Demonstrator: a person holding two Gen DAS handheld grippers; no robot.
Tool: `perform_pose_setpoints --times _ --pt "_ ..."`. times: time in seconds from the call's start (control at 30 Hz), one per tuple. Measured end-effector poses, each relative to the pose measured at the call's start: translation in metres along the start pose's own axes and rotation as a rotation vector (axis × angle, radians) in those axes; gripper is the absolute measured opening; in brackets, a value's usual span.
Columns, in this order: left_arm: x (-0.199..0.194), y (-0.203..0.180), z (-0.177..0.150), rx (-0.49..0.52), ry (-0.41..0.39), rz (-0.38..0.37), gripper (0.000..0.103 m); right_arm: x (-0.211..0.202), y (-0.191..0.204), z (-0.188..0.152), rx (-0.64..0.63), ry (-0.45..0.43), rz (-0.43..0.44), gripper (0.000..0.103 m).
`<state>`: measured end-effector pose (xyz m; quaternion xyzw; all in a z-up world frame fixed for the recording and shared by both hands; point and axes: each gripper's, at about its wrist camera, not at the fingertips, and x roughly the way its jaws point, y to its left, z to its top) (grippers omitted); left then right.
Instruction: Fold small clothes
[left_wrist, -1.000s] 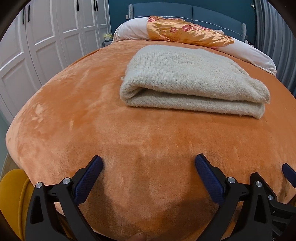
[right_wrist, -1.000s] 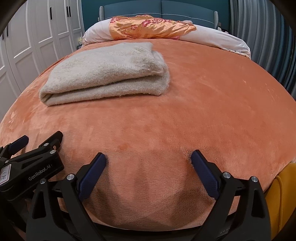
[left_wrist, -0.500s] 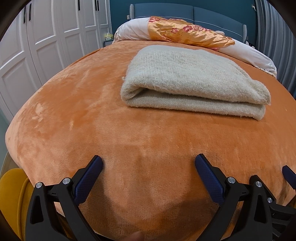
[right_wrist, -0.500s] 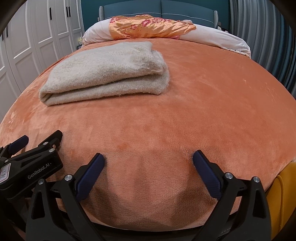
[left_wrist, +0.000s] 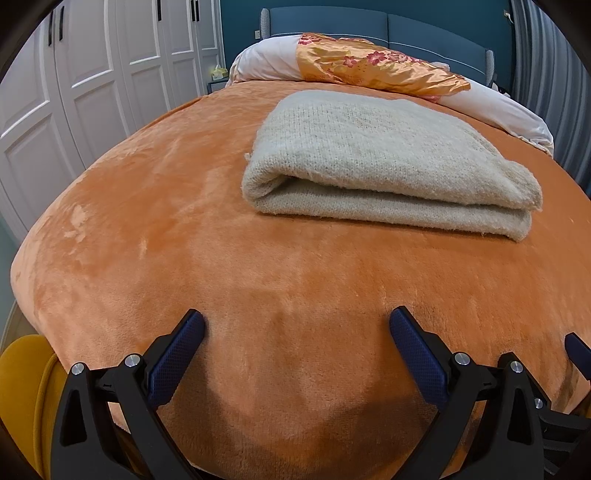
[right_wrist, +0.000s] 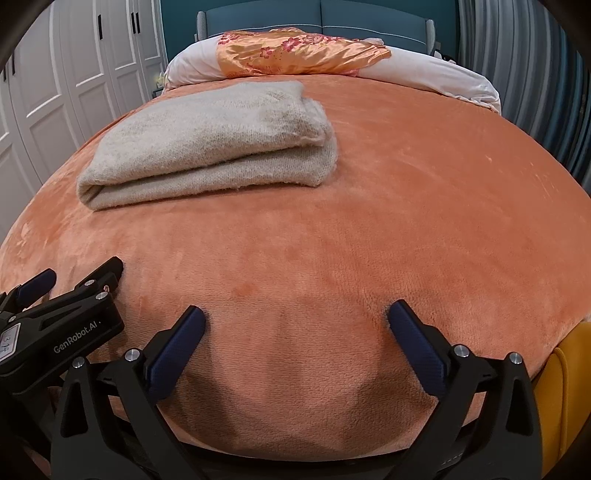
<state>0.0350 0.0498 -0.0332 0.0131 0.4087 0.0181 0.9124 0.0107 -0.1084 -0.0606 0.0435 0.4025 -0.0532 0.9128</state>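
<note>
A folded cream knit garment (left_wrist: 384, 162) lies flat on the orange plush bedspread (left_wrist: 184, 240), toward the head of the bed; it also shows in the right wrist view (right_wrist: 207, 147). My left gripper (left_wrist: 297, 325) is open and empty, low at the foot of the bed, well short of the garment. My right gripper (right_wrist: 295, 317) is open and empty beside it, also at the foot edge. The left gripper's body (right_wrist: 55, 328) shows at the lower left of the right wrist view.
A white pillow (left_wrist: 266, 64) with an orange floral satin cover (left_wrist: 376, 70) lies at the blue headboard (left_wrist: 424, 37). White wardrobe doors (left_wrist: 92, 74) stand on the left. A yellow seat (left_wrist: 22, 387) is at the foot of the bed.
Both grippers have moved slightly forward toward the garment, which looks a little nearer. Their jaws stay open.
</note>
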Motion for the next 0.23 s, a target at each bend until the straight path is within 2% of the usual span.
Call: perform_pose_setpoints --times 0.23 --pt "-0.0004 0.0004 -0.0007 0.000 -0.002 0.000 0.098 -0.0002 0.0000 0.0000 0.000 0.000 0.000 0.098"
